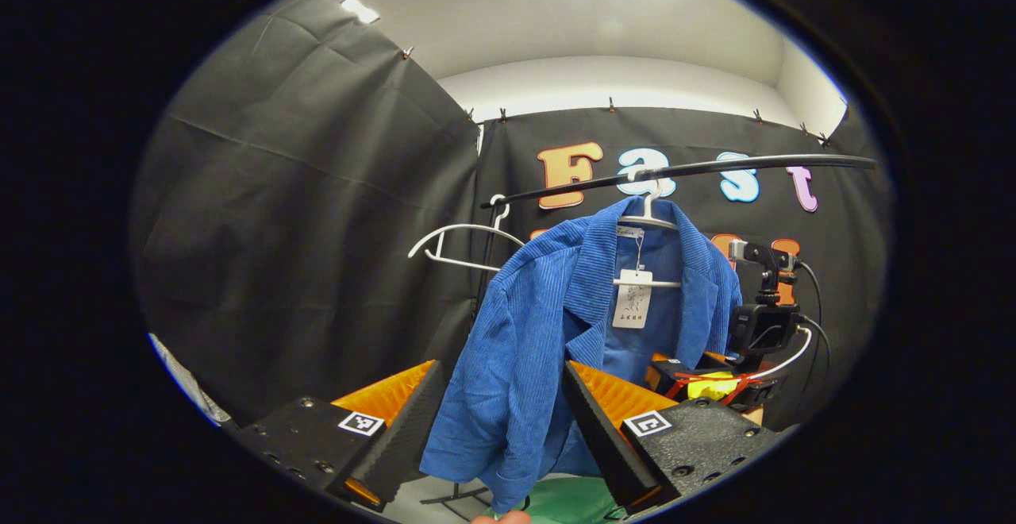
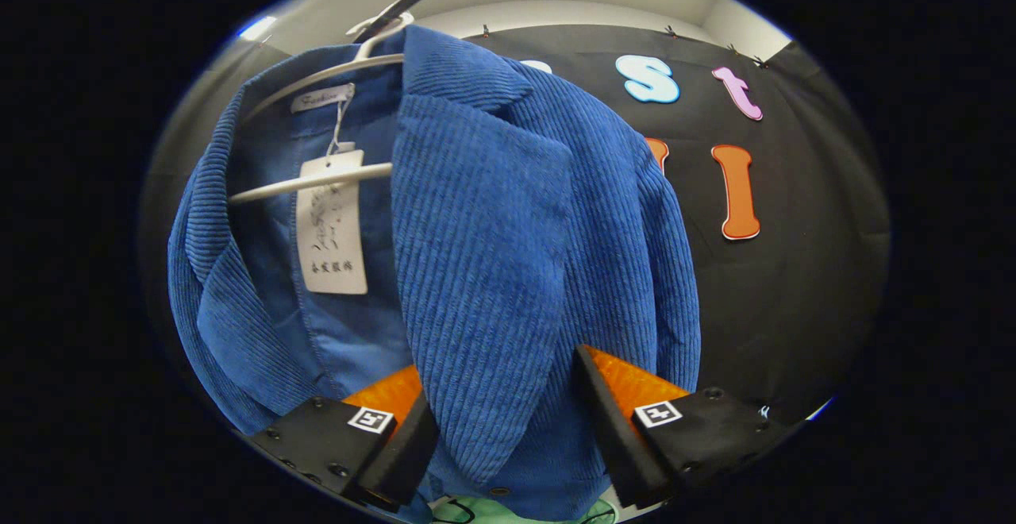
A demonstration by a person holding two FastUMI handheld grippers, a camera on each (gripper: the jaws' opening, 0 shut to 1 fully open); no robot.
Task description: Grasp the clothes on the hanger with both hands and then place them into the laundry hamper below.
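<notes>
Plainly, in the left gripper view the blue corduroy jacket (image 1: 556,325) hangs at centre frame from a white hanger (image 1: 647,218) hooked over a dark rail (image 1: 714,167) in the upper right; an empty white hanger (image 1: 460,242) sits to its left. The left gripper (image 1: 500,421) at the bottom has its jaws spread wide, the jacket's sleeve and front panel dropping between the fingers without being pinched — released, not grasping. At right of the frame the other gripper's camera rig (image 1: 762,317) shows beside the jacket's far shoulder. A green patch (image 1: 571,500) at the bottom edge may be the hamper; I cannot tell.

In the right gripper view the jacket (image 2: 492,254) spans the middle, collar at top, paper tag (image 2: 333,222) upper left. The right gripper (image 2: 504,421) stands parted around the front panel at the bottom, not clamped.

The cloth looks soft, limp and fairly light, its ribbing likely giving grip; taking hold near each shoulder should let it lift off the hanger evenly.
</notes>
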